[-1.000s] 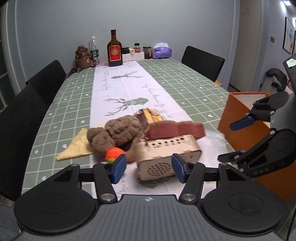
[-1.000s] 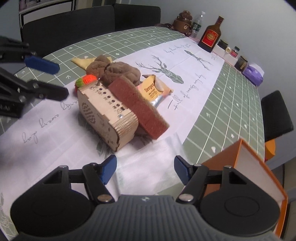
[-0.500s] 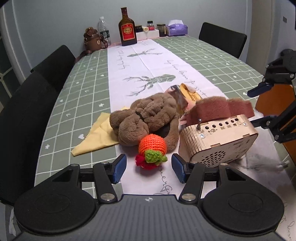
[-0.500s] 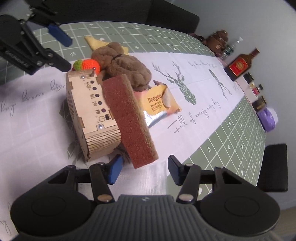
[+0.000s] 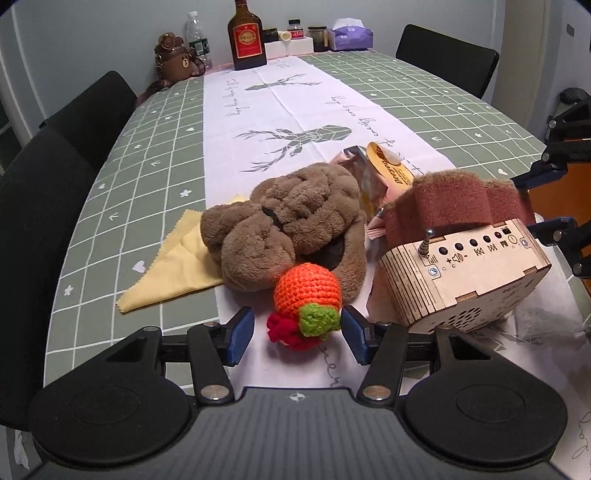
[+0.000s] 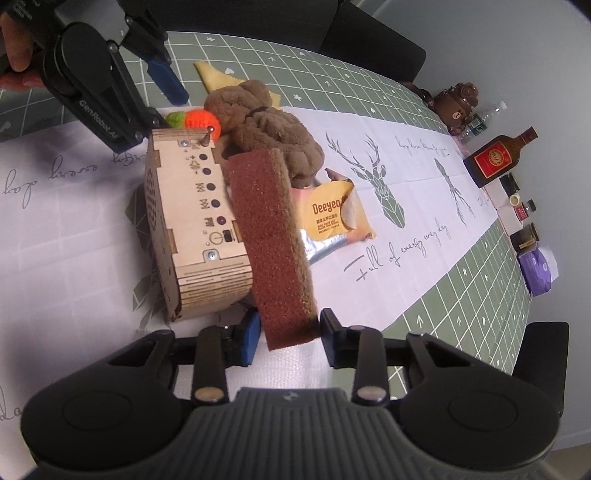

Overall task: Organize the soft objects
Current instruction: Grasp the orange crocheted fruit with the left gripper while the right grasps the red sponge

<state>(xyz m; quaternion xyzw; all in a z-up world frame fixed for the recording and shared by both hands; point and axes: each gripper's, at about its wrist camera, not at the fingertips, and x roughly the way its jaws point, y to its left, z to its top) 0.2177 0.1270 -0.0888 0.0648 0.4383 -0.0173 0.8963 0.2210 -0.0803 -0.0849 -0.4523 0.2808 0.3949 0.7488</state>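
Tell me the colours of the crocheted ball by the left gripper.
The crocheted ball is orange, with green and red tufts; left wrist view shows it best.

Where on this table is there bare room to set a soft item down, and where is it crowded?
Free: the white runner between the snack packet and the liquor bottle, and the green cloth left of the yellow cloth. Crowded: the near cluster of brown towel, knitted ball, wooden box and sponge, plus the far end's bottles and jars.

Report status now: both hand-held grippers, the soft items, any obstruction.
Left hand-held gripper open, flanking crocheted carrot. Right hand-held gripper open around sponge end. Wooden speaker box tight against sponge.
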